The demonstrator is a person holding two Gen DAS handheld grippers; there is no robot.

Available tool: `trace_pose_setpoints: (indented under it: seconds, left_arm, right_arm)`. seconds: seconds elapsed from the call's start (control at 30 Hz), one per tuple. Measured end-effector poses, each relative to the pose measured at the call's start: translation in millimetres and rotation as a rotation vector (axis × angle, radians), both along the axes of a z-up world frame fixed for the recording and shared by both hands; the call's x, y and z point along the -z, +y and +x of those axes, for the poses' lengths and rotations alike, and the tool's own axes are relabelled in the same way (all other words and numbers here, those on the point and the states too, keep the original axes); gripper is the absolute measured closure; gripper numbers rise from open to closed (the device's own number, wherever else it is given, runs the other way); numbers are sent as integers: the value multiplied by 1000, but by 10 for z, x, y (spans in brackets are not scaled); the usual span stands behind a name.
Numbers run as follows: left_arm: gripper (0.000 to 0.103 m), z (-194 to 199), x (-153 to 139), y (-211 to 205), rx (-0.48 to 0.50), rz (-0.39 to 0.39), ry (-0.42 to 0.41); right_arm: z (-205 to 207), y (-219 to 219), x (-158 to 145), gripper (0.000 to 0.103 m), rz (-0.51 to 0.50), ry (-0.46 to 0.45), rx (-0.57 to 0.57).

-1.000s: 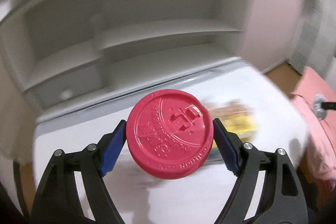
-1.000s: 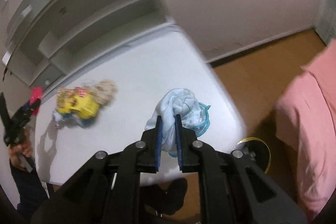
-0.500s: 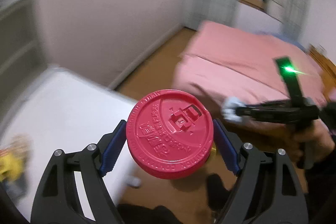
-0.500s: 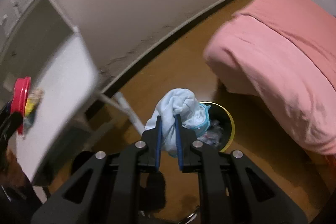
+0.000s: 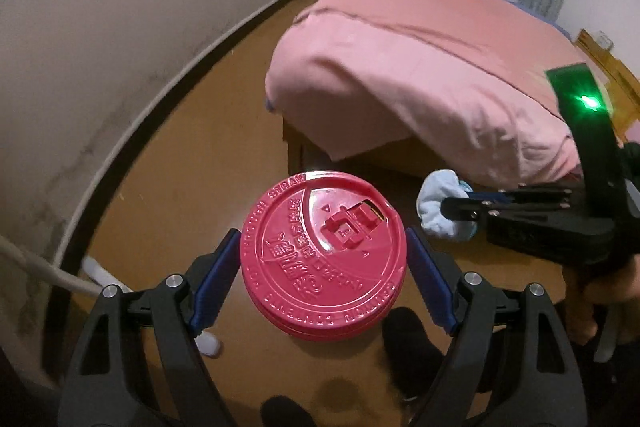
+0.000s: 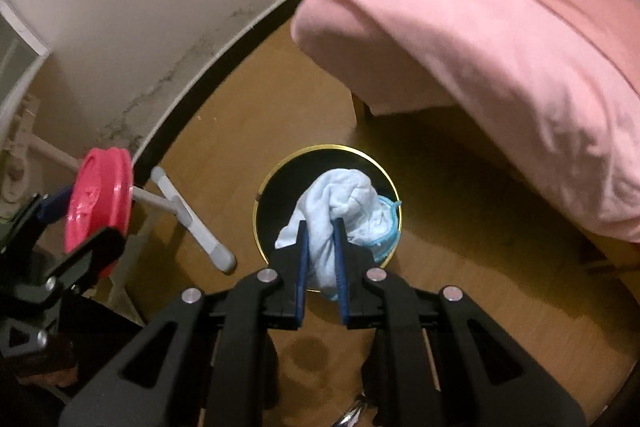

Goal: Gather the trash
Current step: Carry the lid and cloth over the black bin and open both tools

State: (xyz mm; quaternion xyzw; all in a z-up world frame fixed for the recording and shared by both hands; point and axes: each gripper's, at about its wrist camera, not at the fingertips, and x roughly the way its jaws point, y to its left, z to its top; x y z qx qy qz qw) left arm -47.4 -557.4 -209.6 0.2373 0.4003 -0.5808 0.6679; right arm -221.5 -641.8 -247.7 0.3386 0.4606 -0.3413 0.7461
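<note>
Trash first: I have a red plastic cup lid (image 5: 324, 259) clamped edge to edge between the blue pads of the left gripper (image 5: 324, 263), face up toward the camera with raised lettering and a sip tab showing. The jaws stand wide because the lid is wide, and both pads press on its rim. In the right gripper (image 6: 321, 259) I hold a crumpled pale blue cloth (image 6: 336, 203) with a brighter blue stitched edge; the jaws are nearly shut and pinch a fold of it.

From the right wrist view the cloth hangs directly over the round black bin (image 6: 280, 183) with its gold rim, which stands on the brown wooden floor (image 6: 224, 131). The lid sits off to the left of the bin, held above the floor beside a white tube leg (image 6: 192, 219).

Far right of the bin is a bed draped in a pink blanket (image 6: 500, 39). The wall (image 6: 140, 7) curves along the far left, with dark marks above the skirting. In the left wrist view a green light (image 5: 588, 103) glows on the right gripper's body.
</note>
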Motion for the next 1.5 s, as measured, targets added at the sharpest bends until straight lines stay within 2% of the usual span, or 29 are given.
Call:
trace_pose_setpoints:
  seconds: [0.07, 0.2, 0.3, 0.7, 0.77, 0.8, 0.83, 0.87, 0.9, 1.23, 1.37, 1.5]
  left_arm:
    - [24, 16, 141, -69, -10, 24, -5]
    - [23, 29, 218, -156, 1, 19, -61]
    - [23, 123, 276, -184, -22, 35, -18]
    - [23, 139, 284, -168, -10, 44, -15]
    - [23, 141, 289, -178, -12, 45, -11]
    - [23, 141, 294, -181, -12, 46, -10]
    - [23, 141, 300, -188, -12, 48, -7]
    - [23, 138, 306, -195, -11, 50, -5]
    - [23, 135, 313, -197, -9, 52, -5]
    - [20, 56, 395, -293, 3, 72, 9]
    - [14, 20, 428, -342, -1, 83, 11]
    - [12, -32, 435, -373, 1, 80, 6]
  right_arm:
    - [25, -47, 102, 91, 5, 19, -5]
    - [67, -125, 188, 91, 18, 14, -8]
    - [106, -140, 249, 91, 27, 16, -22]
    - [168, -136, 293, 91, 24, 10, -24]
    - [173, -141, 288, 83, 25, 11, -20]
    - [176, -147, 282, 66, 26, 9, -19]
    - [170, -146, 274, 45, 21, 6, -14]
    - [166, -144, 258, 37, 11, 4, -9]
    - [159, -141, 232, 35, -4, -1, -5]
    - [54, -223, 181, 34, -4, -20, 43]
    - [-13, -228, 181, 33, -2, -24, 62]
    - [-65, -230, 181, 32, 1, -20, 66]
